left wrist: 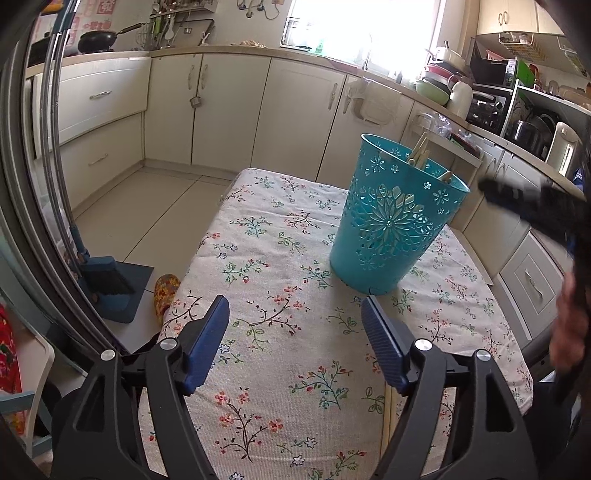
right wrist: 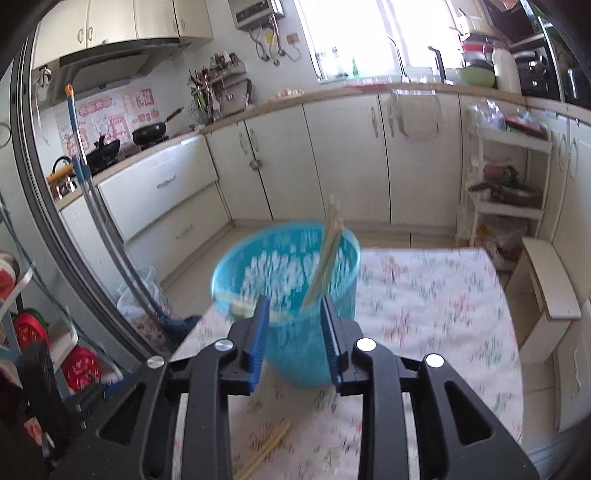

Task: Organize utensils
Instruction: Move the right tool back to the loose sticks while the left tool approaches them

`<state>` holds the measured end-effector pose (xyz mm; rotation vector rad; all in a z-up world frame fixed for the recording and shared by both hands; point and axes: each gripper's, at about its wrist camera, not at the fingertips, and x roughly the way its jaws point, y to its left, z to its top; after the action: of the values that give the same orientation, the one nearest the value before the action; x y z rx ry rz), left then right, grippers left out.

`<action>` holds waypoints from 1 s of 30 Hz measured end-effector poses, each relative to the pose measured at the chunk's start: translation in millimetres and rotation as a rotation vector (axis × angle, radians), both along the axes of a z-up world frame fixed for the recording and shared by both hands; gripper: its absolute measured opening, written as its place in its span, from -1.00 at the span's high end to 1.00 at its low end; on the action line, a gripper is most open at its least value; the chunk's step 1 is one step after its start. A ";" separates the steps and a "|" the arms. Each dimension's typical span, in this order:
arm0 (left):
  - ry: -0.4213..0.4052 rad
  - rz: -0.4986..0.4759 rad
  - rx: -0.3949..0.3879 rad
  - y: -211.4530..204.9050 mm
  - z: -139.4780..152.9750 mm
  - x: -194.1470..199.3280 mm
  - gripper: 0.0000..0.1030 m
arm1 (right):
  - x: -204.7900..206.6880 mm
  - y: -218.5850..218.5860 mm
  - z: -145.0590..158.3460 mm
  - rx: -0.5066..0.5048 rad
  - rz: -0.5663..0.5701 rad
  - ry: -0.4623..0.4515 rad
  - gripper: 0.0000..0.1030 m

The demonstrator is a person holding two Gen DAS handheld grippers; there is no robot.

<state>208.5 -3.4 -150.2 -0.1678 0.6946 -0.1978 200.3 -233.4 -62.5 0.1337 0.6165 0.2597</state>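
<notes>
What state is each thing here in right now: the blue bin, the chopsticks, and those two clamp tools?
Teal bin: upright on the flowered tablecloth.
Chopsticks in bin: leaning inside, ends above the rim.
Chopsticks on cloth: lying loose, not yet binned.
Left gripper: open, nothing between its fingers.
Right gripper: open, above the bin, holding nothing.

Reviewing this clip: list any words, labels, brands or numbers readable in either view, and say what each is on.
None can be read.
Pink wall stickers behind the stove: characters too blurred.
Wall-mounted heater: panel markings too small.
Microwave: panel too small.
Teal basket: cut-out flower pattern only, no text.
</notes>
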 end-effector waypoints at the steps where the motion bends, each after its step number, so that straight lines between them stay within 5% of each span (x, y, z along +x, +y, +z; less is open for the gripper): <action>1: 0.002 0.000 0.000 0.0 -0.4 -0.1 -0.39 | -4.7 2.7 -10.4 -0.001 0.002 0.035 0.43; 10: 0.028 -0.005 0.016 -1.3 -5.6 -2.3 -0.42 | -35.9 33.5 -109.9 -0.014 0.011 0.311 0.43; 30: 0.050 -0.010 0.021 -1.1 -10.3 -2.1 -0.43 | -29.4 51.3 -127.3 -0.120 -0.003 0.303 0.47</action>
<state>206.4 -4.6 -160.5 -0.1497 0.7473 -0.1962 170.9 -182.2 -189.9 0.0582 0.9309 0.1996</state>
